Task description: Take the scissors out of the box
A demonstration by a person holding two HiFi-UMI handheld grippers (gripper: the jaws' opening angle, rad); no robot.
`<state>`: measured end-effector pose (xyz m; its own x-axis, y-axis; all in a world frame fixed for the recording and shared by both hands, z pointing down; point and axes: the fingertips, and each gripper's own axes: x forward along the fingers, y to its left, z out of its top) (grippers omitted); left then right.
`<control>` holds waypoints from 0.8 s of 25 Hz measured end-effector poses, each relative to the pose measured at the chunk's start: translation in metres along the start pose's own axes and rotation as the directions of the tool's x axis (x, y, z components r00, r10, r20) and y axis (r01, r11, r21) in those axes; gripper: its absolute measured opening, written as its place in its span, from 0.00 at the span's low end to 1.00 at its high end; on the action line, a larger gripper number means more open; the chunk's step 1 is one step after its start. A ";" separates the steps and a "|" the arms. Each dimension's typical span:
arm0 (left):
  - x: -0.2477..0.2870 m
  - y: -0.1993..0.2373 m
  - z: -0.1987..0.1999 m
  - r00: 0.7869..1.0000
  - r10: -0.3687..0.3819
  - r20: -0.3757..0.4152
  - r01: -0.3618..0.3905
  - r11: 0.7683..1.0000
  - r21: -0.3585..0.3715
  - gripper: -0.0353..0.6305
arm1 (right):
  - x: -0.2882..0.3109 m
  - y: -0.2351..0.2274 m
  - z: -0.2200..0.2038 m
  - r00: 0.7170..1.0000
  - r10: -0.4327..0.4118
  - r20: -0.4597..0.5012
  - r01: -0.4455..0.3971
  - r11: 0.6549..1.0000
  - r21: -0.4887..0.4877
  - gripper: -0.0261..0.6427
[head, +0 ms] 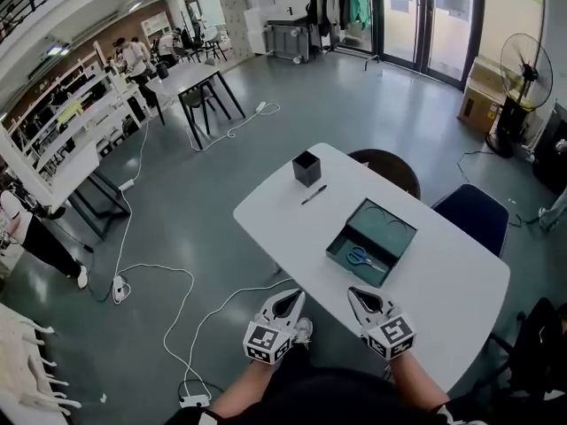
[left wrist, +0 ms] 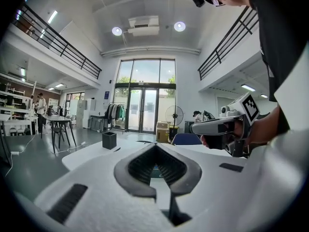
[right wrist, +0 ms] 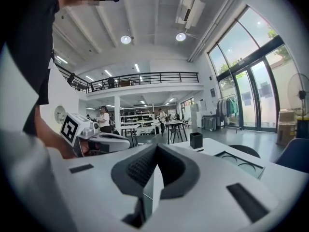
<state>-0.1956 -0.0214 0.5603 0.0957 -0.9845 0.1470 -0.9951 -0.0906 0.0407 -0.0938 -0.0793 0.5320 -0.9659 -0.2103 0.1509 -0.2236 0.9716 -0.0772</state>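
box (head: 347, 228) (scissors (head: 359, 256) inside) seemingly near table (head: 275, 209) edge

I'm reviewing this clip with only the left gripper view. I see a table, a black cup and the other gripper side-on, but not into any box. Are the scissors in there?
Observer: Yes. The head view shows blue-handled scissors lying in the open box, at its near end.
Operator: Are the other gripper's jaws apart?
Observer: No. In its own view the right gripper has its jaws together, with nothing between them.
Operator: How near the box are the two?
Observer: From above, the left gripper and the right one hover at the near edge of the table, short of the box, touching neither it nor the scissors.
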 end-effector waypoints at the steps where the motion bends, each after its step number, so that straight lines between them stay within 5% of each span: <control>1: 0.009 0.009 0.003 1.000 -0.019 -0.002 0.019 1.000 0.005 0.07 | 0.010 -0.006 0.002 1.000 -0.015 -0.004 0.015 1.000 0.002 0.05; 12: 0.095 0.105 0.030 0.977 -0.213 -0.025 0.214 0.976 0.046 0.07 | 0.113 -0.057 0.028 0.984 -0.175 -0.020 0.176 0.984 0.028 0.05; 20: 0.152 0.123 0.021 0.917 -0.393 -0.064 0.396 0.917 0.046 0.07 | 0.137 -0.094 0.023 0.943 -0.332 -0.036 0.334 0.941 0.053 0.05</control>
<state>-0.3041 -0.1849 0.5669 0.4803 -0.8580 0.1822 -0.8760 -0.4797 0.0499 -0.2082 -0.2022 0.5371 -0.8315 -0.5171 0.2029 -0.5398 0.8385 -0.0750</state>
